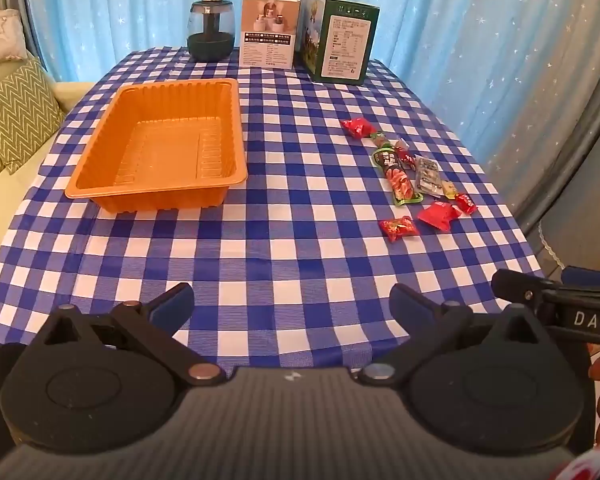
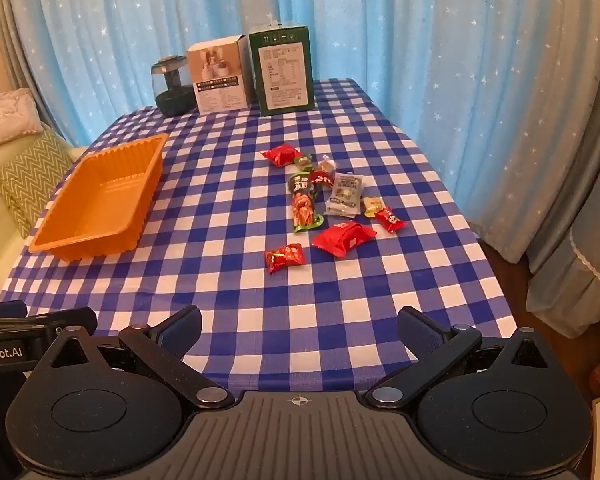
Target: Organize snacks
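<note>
Both spread wide and holding nothing: left claw, right claw, hovering over the blue-checked table; orange ribbed plastic tray bare, wrapped snacks scattered beside

Tablecloth: woven cloth, matt, blue-white check, light creases. Tray: thin moulded orange plastic, ribbed walls, semi-gloss. Snack wrappers: glossy crinkled foil/plastic film; 1 clear-ish pouch. 2 boxes: printed cardboard, smooth, satin. Jar: glossy translucent dark plastic or glass, cannot tell which. Curtain: sheer soft fabric. Left gripper and right gripper: matt black plastic, blue textured pads, metal pivot pins.
</note>
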Demonstrator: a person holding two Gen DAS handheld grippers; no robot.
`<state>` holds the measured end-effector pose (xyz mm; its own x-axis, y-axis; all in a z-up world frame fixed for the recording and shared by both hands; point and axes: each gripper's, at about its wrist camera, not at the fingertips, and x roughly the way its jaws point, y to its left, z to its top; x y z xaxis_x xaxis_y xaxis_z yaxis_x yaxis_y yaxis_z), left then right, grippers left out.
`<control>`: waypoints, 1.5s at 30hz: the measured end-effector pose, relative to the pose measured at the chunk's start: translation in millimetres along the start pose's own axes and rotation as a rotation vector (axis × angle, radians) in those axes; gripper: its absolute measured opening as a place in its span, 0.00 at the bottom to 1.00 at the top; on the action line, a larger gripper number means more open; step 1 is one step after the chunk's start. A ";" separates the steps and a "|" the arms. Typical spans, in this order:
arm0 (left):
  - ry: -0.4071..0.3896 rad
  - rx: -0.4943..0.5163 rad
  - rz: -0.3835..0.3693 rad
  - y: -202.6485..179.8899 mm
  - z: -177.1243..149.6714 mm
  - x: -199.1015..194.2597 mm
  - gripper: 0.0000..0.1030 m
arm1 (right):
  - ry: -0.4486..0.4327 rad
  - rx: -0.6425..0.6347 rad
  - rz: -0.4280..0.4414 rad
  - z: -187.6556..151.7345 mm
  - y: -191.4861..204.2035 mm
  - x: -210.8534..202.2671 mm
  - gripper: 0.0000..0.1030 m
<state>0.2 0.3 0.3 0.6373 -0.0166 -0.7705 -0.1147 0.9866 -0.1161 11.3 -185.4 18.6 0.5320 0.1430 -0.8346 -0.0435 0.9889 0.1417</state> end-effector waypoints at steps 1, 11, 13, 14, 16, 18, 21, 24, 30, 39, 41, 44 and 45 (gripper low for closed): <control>0.000 -0.005 -0.006 0.0 0.2 -0.4 1.00 | 0.000 0.002 0.003 0.0 -0.3 0.1 1.00; -0.018 -0.002 -0.019 0.7 2.0 -1.9 1.00 | 0.004 0.002 0.002 0.8 -1.9 0.5 1.00; -0.021 -0.001 -0.021 1.3 2.2 -3.1 1.00 | 0.004 0.001 0.002 1.0 -1.7 0.2 1.00; -0.021 0.000 -0.023 1.7 2.3 -3.1 1.00 | 0.003 0.000 0.003 1.2 -1.4 0.1 1.00; -0.021 -0.001 -0.023 1.8 2.3 -3.1 1.00 | 0.003 0.001 0.003 1.5 -1.5 -0.1 1.00; -0.021 -0.001 -0.025 1.7 2.4 -3.5 1.00 | 0.003 0.001 0.003 1.8 -1.4 -0.5 1.00; -0.020 0.000 -0.025 0.7 1.9 -3.6 1.00 | 0.003 0.002 0.003 1.5 -0.6 -0.2 1.00; -0.021 0.000 -0.026 0.1 2.1 -3.7 1.00 | 0.003 0.002 0.003 0.7 0.9 0.7 1.00; -0.021 0.001 -0.026 -0.7 1.9 -4.3 1.00 | 0.003 0.001 0.003 1.7 -0.9 -1.3 1.00; -0.022 0.002 -0.027 -0.7 1.0 -4.9 1.00 | 0.005 0.001 0.002 0.8 -1.3 0.0 1.00; -0.021 0.000 -0.028 -0.8 1.3 -4.8 1.00 | 0.005 0.002 0.002 0.9 -1.9 -0.6 1.00; -0.022 0.001 -0.027 -1.1 1.1 -4.8 1.00 | 0.005 0.001 0.002 0.7 -2.3 -0.5 1.00; -0.022 0.001 -0.027 -1.2 1.1 -4.9 1.00 | 0.005 0.001 0.002 0.2 -1.4 0.0 1.00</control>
<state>-2.0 -0.6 4.9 0.6567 -0.0398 -0.7531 -0.0966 0.9859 -0.1363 11.6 -186.8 18.5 0.5279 0.1448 -0.8369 -0.0432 0.9887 0.1438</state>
